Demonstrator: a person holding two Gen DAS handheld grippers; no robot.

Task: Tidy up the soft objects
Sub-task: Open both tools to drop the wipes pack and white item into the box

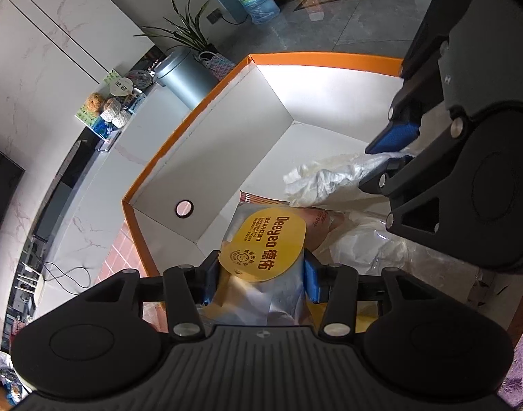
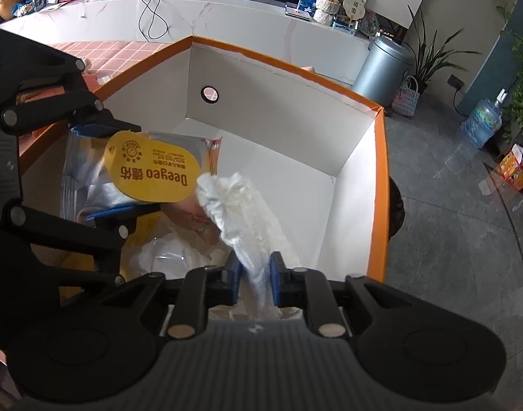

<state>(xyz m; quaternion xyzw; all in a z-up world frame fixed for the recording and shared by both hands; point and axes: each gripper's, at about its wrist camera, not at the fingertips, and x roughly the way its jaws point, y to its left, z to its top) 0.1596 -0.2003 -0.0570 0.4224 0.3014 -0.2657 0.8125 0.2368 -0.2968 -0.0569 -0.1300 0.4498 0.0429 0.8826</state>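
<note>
An open box with orange rim [image 1: 193, 109] [image 2: 381, 185] and white inner walls holds soft items. My left gripper [image 1: 261, 275] is shut on a silver wipes pack with a yellow Deegeo label [image 1: 265, 243], held inside the box; it also shows in the right wrist view [image 2: 148, 174], with the left gripper [image 2: 107, 171] around it. My right gripper [image 2: 256, 274] is shut on a white crumpled soft bundle [image 2: 247, 205], held over the box; in the left wrist view the right gripper [image 1: 391, 157] pinches that bundle [image 1: 323, 178]. Clear plastic bags [image 1: 371, 243] lie beneath.
A grey bin [image 2: 385, 68], a woven basket [image 2: 405, 97], potted plants and a water bottle [image 2: 481, 123] stand on the grey floor beyond the box. A white counter [image 2: 227, 17] with stuffed toys runs behind. A pink tiled surface [image 2: 117, 51] lies left of the box.
</note>
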